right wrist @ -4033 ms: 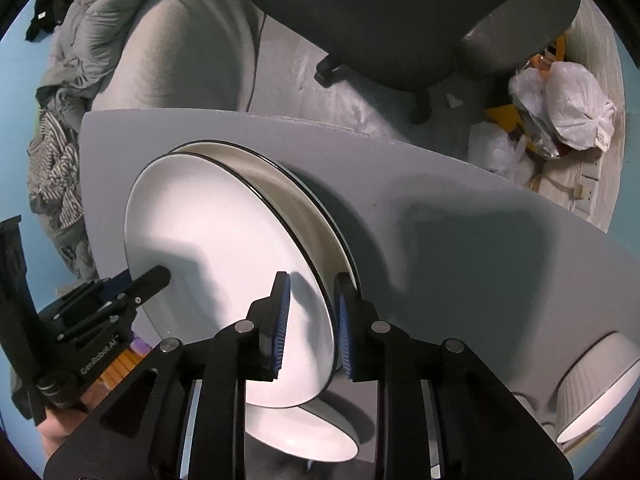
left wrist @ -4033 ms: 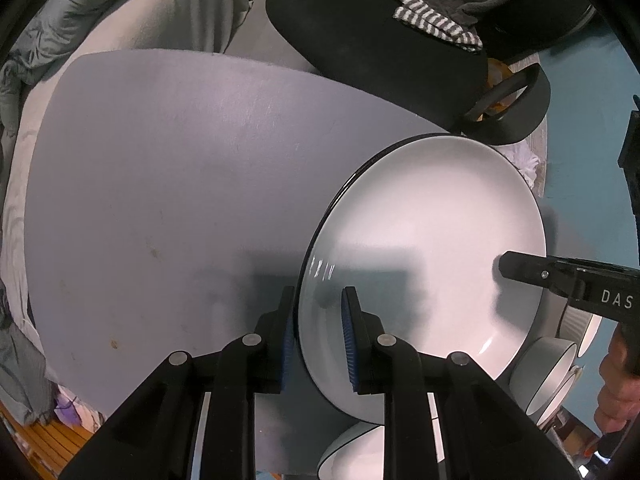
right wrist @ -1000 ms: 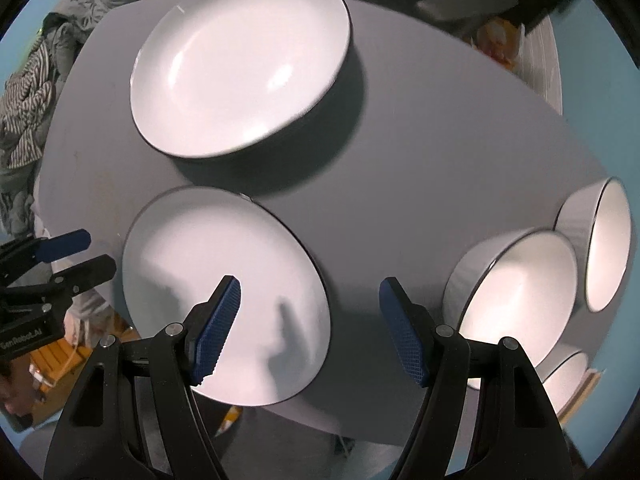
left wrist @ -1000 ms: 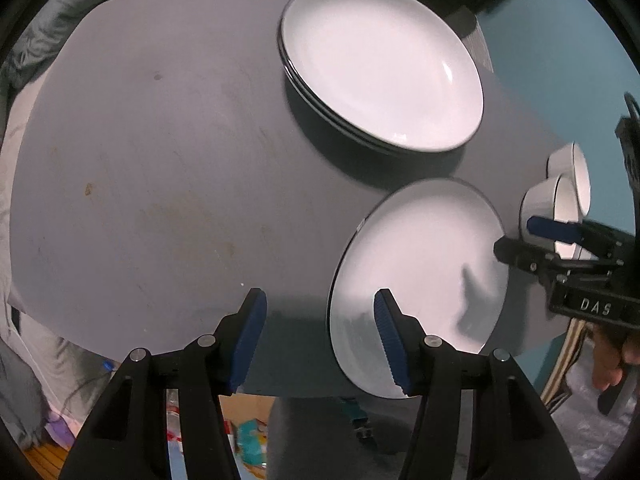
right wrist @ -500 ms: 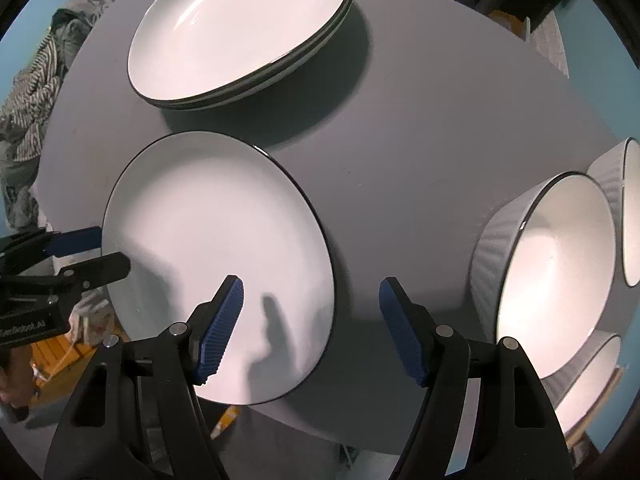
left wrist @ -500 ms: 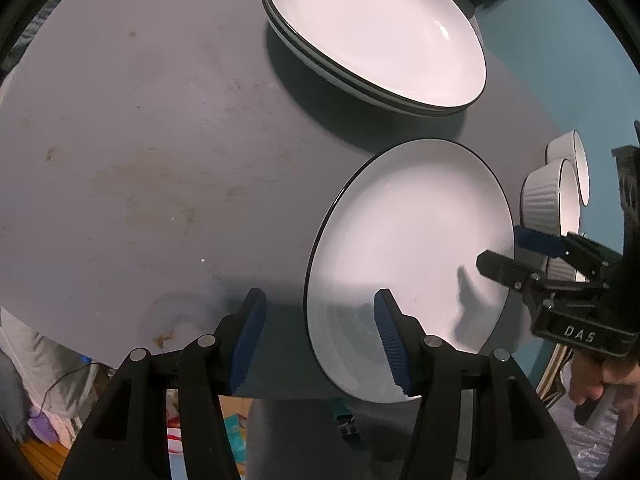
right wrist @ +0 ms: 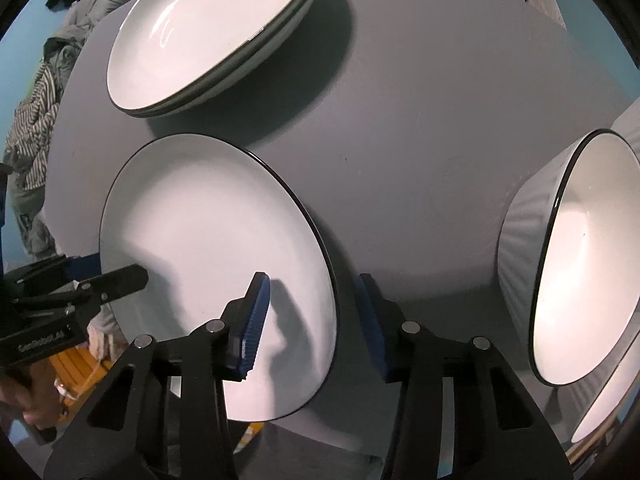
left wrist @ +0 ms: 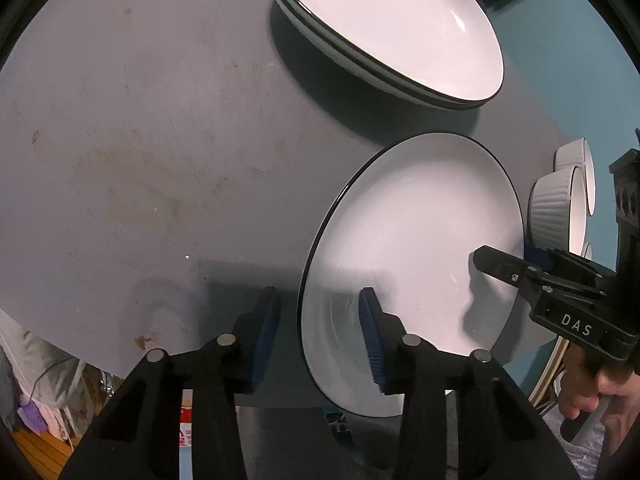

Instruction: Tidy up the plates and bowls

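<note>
A white plate with a black rim (left wrist: 416, 248) lies on the grey table (left wrist: 160, 140) at its near edge; it also shows in the right wrist view (right wrist: 208, 248). My left gripper (left wrist: 318, 332) is open, its jaws on either side of the plate's left rim. My right gripper (right wrist: 314, 320) is open, straddling the plate's right rim, and shows in the left wrist view (left wrist: 504, 260). A stack of white plates (left wrist: 392, 28) sits farther back, also in the right wrist view (right wrist: 208, 32).
White ribbed bowls (right wrist: 568, 256) stand at the table's right side, also in the left wrist view (left wrist: 560, 208). Clothes (right wrist: 36, 128) lie beyond the table's left edge. The table's near edge drops to the floor (left wrist: 48, 436).
Both open grippers have moved in and down toward the near plate, so that each now straddles its rim. The plate has not moved.
</note>
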Motion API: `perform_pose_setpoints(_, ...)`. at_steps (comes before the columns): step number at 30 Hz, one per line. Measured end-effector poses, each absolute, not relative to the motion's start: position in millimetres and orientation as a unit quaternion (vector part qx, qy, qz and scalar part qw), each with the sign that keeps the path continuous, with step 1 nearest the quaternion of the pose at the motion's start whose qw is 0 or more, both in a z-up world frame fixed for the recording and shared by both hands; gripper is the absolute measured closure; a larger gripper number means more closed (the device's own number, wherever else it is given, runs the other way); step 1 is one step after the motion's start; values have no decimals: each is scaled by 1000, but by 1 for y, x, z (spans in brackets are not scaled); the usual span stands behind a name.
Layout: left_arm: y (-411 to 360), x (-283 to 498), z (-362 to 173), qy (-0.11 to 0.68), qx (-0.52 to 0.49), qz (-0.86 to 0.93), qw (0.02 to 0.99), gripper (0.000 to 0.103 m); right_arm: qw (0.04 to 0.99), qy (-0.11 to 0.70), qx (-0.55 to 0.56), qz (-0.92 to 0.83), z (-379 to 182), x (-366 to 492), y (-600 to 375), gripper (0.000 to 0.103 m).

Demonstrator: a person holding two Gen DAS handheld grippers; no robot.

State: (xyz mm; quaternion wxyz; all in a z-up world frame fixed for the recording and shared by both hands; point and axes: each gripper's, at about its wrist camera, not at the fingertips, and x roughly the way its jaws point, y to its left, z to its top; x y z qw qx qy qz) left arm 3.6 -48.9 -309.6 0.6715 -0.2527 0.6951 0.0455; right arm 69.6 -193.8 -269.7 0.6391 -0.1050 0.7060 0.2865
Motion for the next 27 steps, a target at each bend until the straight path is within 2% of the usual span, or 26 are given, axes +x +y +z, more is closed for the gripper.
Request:
perform_pose_setpoints(2,-48,3,-310,695,-253,44,672,71,637,707,-104,291,-270,71,-191,65)
perform_pose_setpoints(4,-49,4,-310,695,-249,47,673,76,634,708,-106,293,-270,73,-191,67)
perform_pose_setpoints(6,-50,4,-311,695,-253,42,672,82,630,709,-108,297,-271,71,-185,74)
perform_pose_setpoints(16,-52,6,-312,695,-259,42,670,83,623,709,-131,302,-269,63,-186,80)
perform_pose_setpoints(27,-19,-18,-304,700,-284,52,653,83,606,725,-112,308,-271,67,-167,86)
